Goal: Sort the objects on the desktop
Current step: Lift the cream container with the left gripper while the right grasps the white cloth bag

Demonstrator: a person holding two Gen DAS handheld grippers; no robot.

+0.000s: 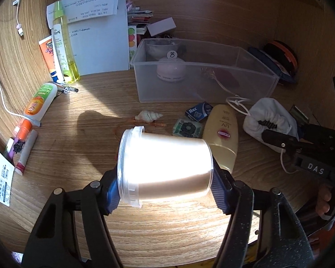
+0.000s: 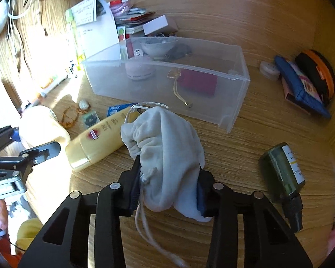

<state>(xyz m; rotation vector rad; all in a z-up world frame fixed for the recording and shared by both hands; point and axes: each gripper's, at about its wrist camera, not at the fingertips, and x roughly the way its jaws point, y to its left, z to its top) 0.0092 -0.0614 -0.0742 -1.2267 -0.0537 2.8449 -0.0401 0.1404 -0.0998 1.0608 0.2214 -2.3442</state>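
Frosted plastic jar (image 1: 165, 167) is clamped sideways by the left gripper (image 1: 165, 192); soft white pouch (image 2: 167, 156) is pinched by the right gripper (image 2: 167, 192), both just in front of the clear bin (image 2: 234, 102).

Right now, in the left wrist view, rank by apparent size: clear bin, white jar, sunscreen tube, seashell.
1. clear bin
2. white jar, enlarged by nearness to the camera
3. sunscreen tube
4. seashell

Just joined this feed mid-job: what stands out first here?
The left tongs clamp a white plastic jar lying sideways, glaring in sunlight, at centre-front of the wooden desk. The right tongs pinch a white drawstring cloth pouch. Behind both sits a clear plastic bin.
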